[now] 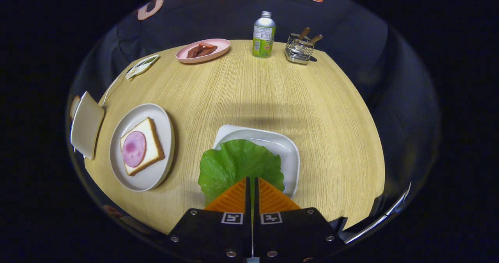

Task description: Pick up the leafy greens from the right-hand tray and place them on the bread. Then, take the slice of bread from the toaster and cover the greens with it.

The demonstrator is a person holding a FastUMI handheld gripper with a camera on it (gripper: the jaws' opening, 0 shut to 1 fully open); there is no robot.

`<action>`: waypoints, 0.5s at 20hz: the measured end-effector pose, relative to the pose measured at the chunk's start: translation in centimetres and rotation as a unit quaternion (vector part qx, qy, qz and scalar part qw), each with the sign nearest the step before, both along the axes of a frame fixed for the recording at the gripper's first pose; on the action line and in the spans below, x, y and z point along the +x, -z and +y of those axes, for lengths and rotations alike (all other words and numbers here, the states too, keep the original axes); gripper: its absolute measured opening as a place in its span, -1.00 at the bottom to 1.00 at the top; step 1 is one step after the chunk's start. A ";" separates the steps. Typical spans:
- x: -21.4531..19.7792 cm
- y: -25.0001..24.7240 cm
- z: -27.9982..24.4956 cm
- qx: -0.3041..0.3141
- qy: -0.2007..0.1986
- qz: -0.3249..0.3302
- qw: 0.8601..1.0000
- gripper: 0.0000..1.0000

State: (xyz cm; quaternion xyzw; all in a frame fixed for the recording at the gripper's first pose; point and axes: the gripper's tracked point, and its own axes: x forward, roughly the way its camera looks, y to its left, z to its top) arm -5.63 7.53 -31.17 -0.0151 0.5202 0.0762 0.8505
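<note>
Gripper view: gripper [252, 189] nearly closed — pinching the lettuce leaf's [234, 165] edge.

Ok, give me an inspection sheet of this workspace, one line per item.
Surface: wooden table, round, light grain.
Job's things: lettuce leaf on the white tray; bread with ham on a round plate; toaster beside that plate.
Clutter: pink plate of meat, bottle, wire holder, packet.
Grippers: tongs closed together on the leaf's near edge.
Cables: white cord behind the toaster.
Surroundings: black cloth wall.
</note>
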 end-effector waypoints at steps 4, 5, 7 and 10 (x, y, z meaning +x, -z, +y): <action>-0.7 -0.1 0.8 0.024 0.013 0.018 0.999 -0.23; -0.4 -0.2 0.9 0.026 0.014 0.012 1.000 -0.01; -0.7 0.0 1.6 0.037 0.021 0.024 0.999 0.62; -0.7 1.6 1.4 0.009 0.012 0.041 0.999 0.97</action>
